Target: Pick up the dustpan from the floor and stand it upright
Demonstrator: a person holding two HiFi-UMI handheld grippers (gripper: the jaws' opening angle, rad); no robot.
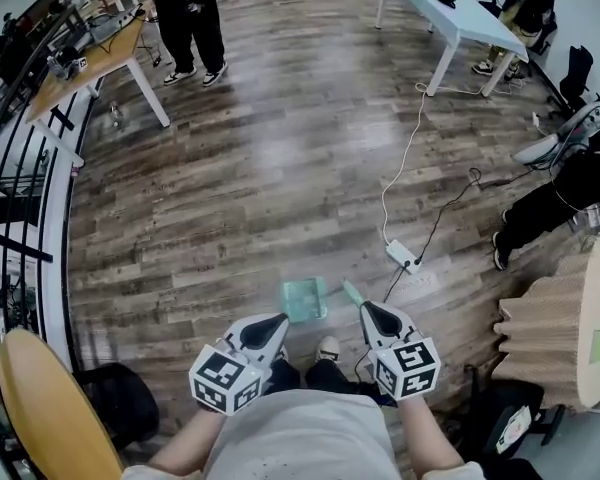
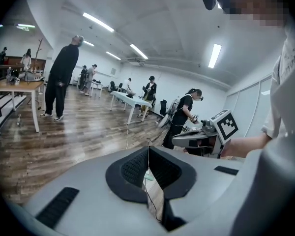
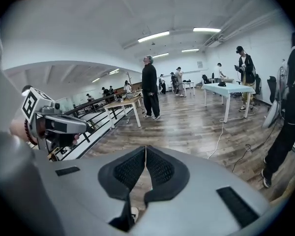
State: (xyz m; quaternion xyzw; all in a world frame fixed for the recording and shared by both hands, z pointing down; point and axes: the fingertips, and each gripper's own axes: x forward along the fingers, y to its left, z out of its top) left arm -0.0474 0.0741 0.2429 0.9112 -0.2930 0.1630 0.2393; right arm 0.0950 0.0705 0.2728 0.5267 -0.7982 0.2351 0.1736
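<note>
Glossy, streaky wood-plank floor (image 1: 280,168) beneath a pale green, squarish dustpan (image 1: 305,300)

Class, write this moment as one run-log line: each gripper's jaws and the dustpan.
left gripper: jaws shut, empty | right gripper: jaws shut, empty | dustpan: on floor, unheld

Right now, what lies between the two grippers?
The head view shows the dustpan, down on the floor, between the left gripper and the right gripper.
</note>
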